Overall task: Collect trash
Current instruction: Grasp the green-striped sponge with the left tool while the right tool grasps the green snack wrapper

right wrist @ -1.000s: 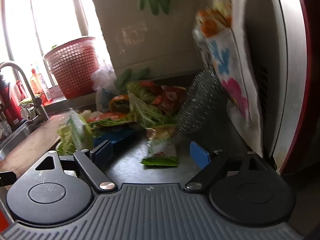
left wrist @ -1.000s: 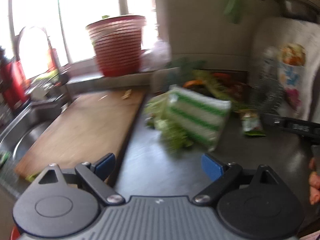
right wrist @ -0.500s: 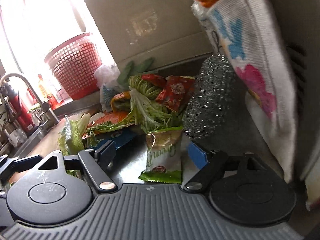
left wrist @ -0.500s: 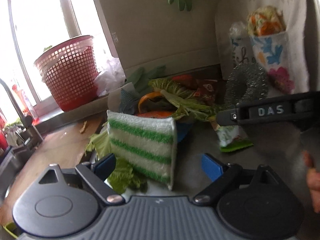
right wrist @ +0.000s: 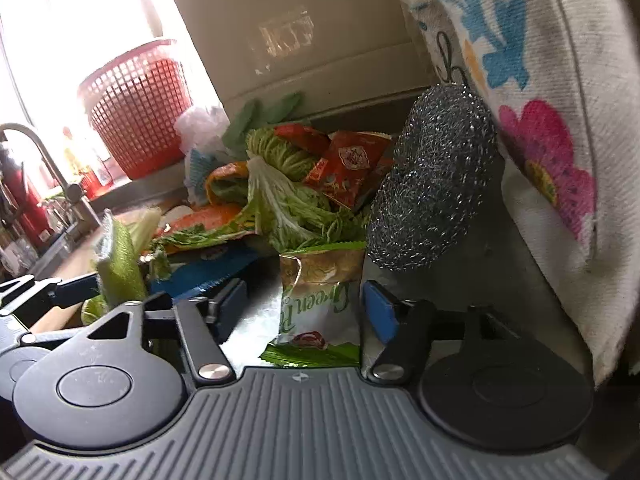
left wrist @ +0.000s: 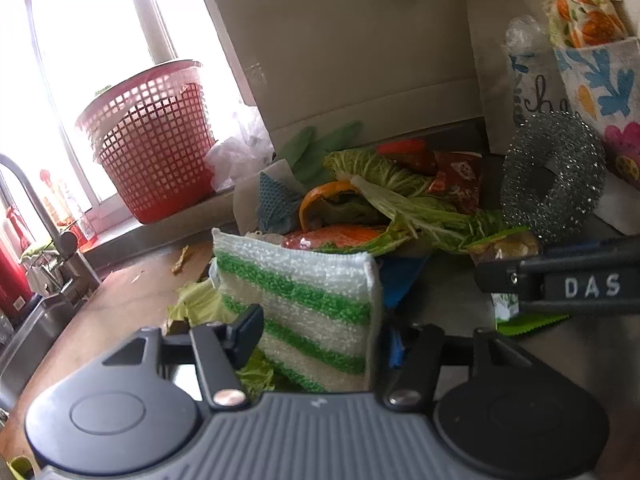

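Countertop (right wrist: 500, 264) of dark, dull steel runs from the near edge to a beige wall at the far side, where a green rubber glove (left wrist: 320, 148) lies against the base of the wall. Left of it a bright window stands over a sill holding a red plastic basket (left wrist: 156, 140), with a crumpled clear bag (left wrist: 240, 152) just beside the basket. Farther left are a curved tap (left wrist: 44, 220) and the rim of a sink, and a wooden cutting board (left wrist: 120, 304) lies between sink and steel.

Trash sits heaped near the far wall: cabbage leaves (right wrist: 288, 204), a red snack wrapper (right wrist: 348, 164) and orange peel (left wrist: 320, 200). A steel wool scourer (right wrist: 432, 184) leans at the right of the heap, below a flowered cloth (right wrist: 540, 120) hanging on the right.

The left gripper (left wrist: 320, 332) is clamped on a green-striped white sponge (left wrist: 304, 300), which stands upright between its fingers at the near left of the heap, over loose leaves. The right gripper (right wrist: 304, 308) is spread wide, its blue pads on either side of a green-and-white snack packet (right wrist: 316, 304) lying flat on the steel just in front of the heap; whether the pads touch it cannot be told. In the left view the right gripper's dark arm, lettered DAS, crosses at the right.
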Motion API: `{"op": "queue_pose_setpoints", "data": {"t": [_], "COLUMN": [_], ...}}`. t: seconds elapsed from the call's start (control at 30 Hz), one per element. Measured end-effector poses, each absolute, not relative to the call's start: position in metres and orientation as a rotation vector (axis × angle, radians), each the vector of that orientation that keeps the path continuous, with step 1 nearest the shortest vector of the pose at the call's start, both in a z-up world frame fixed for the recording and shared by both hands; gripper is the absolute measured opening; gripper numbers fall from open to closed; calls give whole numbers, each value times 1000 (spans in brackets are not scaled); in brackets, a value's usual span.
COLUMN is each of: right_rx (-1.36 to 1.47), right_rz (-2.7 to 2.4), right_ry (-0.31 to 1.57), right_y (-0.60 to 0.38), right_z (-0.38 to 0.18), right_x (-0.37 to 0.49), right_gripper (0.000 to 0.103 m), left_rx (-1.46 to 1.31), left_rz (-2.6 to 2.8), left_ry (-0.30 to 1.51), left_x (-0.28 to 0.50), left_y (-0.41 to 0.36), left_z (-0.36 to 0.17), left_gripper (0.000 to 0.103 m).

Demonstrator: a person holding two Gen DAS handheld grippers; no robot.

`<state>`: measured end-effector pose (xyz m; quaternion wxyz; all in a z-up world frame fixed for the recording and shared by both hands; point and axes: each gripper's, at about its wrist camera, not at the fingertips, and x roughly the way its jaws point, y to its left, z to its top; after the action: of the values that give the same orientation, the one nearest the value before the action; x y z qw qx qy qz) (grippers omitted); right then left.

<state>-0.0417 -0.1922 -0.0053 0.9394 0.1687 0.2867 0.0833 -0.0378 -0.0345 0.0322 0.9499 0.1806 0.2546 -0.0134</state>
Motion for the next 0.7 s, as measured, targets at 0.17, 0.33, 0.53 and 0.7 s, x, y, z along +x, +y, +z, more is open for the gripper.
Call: {"op": "queue_pose_setpoints", "data": {"t": [0.17, 0.33, 0.53, 0.7], "right_rx": [285, 216, 222, 231], "right_rz": [142, 138, 169, 202], "right_ry": [610, 622, 624, 608], "right_y": [-183, -171, -169, -169], "right_z": [-8, -10, -11, -10], "right_x": [-34, -27, -23, -27], "right_gripper": [56, 56, 48, 47], "left_rx": [347, 339, 295, 243], "left_rz": [-14, 2, 14, 29], "left_ry": [522, 517, 509, 501], "left_x": [-35, -36, -44, -53], "left_y": [-32, -30, -21, -9], "left_z": [32, 33, 40, 50], "left_gripper": [45, 36, 25, 19]}}
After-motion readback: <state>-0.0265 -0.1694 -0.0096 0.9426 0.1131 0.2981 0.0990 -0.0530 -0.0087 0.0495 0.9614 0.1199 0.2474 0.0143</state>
